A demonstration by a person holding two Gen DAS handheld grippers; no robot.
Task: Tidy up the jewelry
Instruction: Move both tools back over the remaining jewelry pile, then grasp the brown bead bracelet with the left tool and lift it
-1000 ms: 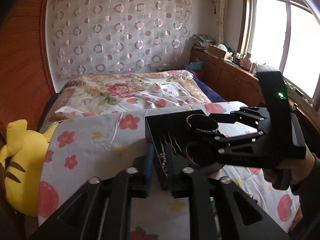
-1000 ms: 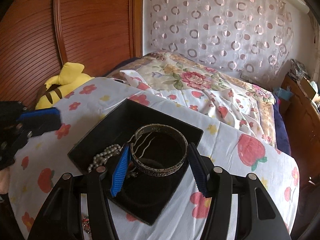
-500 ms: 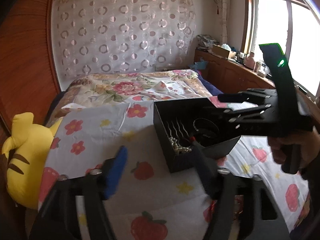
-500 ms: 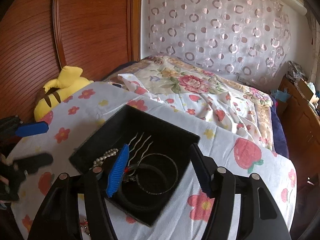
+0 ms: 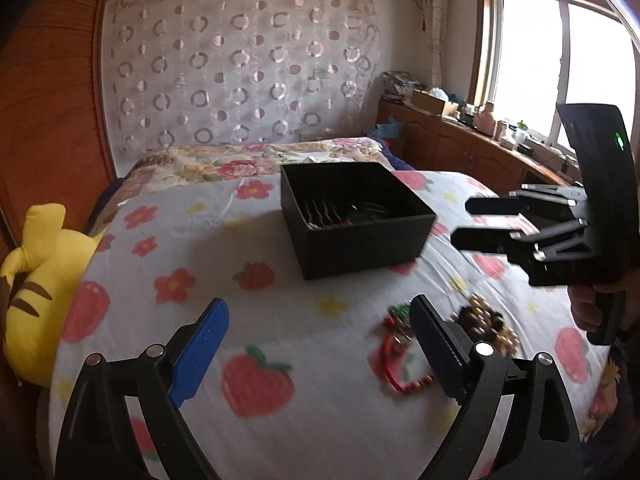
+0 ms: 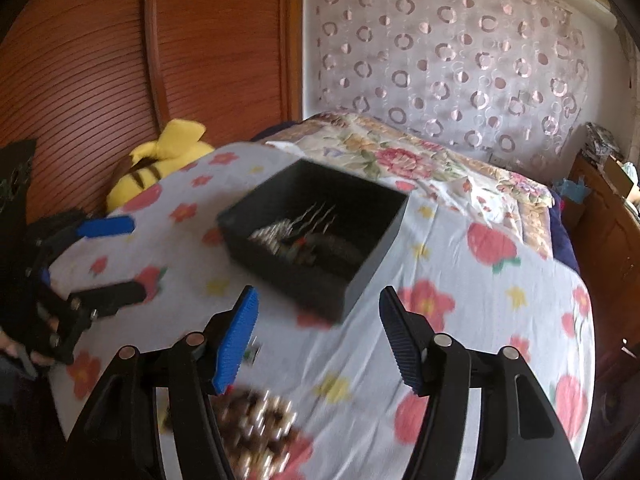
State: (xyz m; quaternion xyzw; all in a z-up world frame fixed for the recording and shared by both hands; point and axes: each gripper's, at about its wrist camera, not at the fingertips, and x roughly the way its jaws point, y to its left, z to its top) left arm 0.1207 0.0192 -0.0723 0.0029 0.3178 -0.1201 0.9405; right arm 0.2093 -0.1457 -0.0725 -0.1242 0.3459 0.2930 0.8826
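Observation:
A black open box (image 5: 360, 216) stands on the flowered sheet and holds hair pins, a pearl strand and bangles (image 6: 308, 240). My left gripper (image 5: 320, 344) is open and empty, low over the sheet, in front of the box. A red bead strand (image 5: 400, 360) and a brown-and-cream bead piece (image 5: 486, 322) lie beside its right finger. My right gripper (image 6: 318, 336) is open and empty, in front of the box (image 6: 312, 232). The bead piece (image 6: 256, 432) lies blurred under its left finger. The right gripper (image 5: 464, 220) also shows in the left wrist view, right of the box.
A yellow plush toy (image 5: 36, 280) lies at the left edge of the bed by the wooden headboard (image 6: 100, 80). A flowered quilt (image 5: 256, 156) lies behind the box. A wooden counter with clutter (image 5: 480, 136) runs under the window at right.
The bangle left my right gripper and now lies in the box. Both grippers pulled back from the box and lower, toward the beads on the sheet. My left gripper opened.

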